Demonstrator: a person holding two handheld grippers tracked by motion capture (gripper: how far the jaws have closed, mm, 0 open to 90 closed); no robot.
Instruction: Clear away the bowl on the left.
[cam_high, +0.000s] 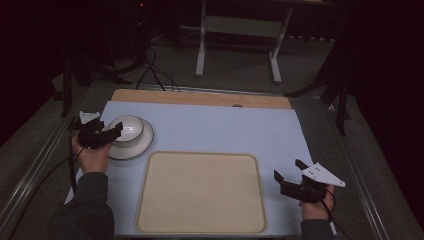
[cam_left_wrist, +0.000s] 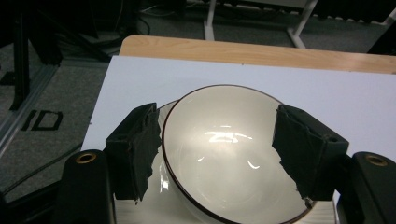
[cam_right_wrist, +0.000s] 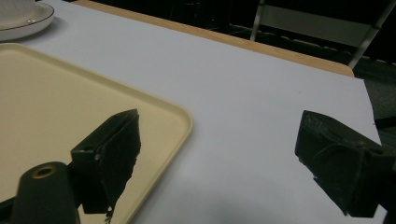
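Left hand-held gripper (cam_high: 102, 136) jaws wide, straddling the white bowl (cam_left_wrist: 233, 154) that sits on its plate (cam_high: 142, 145) at the bench's (cam_high: 225, 127) left; not yet closed on the rim. Right hand-held gripper (cam_high: 290, 175) wide and empty beside the bare cream tray (cam_high: 200, 192); judged early, nothing loaded. Floor marking "ID" (cam_left_wrist: 42, 120) readable in the left gripper view.

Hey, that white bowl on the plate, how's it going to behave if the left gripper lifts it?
The bowl looks like glossy glazed ceramic, so probably rigid, breakable and somewhat slippery against the pads. Its rounded wall may let it slide or tilt between the jaws. It sits on a plate, so it could skid there.
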